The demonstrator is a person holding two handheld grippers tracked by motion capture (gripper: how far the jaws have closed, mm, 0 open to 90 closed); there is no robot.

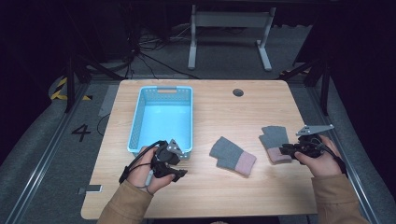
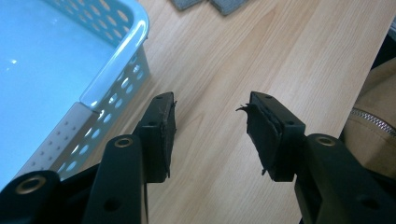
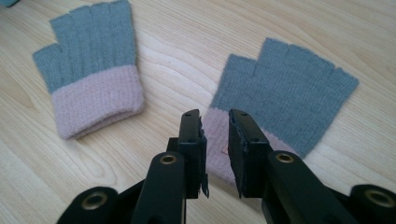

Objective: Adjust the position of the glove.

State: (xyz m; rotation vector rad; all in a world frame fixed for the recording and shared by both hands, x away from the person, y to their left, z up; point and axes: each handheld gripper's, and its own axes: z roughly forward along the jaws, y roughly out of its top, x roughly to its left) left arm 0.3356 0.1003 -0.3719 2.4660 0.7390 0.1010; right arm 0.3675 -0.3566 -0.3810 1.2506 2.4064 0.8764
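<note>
Two grey fingerless gloves with pink cuffs lie flat on the wooden table. One glove (image 1: pixel 232 155) (image 3: pixel 91 60) is near the middle. The other glove (image 1: pixel 275 137) (image 3: pixel 289 93) lies to its right. My right gripper (image 1: pixel 283 150) (image 3: pixel 215 123) is at that glove's pink cuff, its jaws drawn close with the cuff fabric between them. My left gripper (image 1: pixel 180 173) (image 2: pixel 210 114) hovers open over bare wood beside the near right corner of a light blue perforated basket (image 1: pixel 135 121) (image 2: pixel 116 70), with nothing between its jaws.
The basket has nothing in it and stands at the table's left half. A round cable hole (image 1: pixel 238 92) sits near the far edge. Beyond the table are a white desk frame (image 1: pixel 229 32) and floor cables.
</note>
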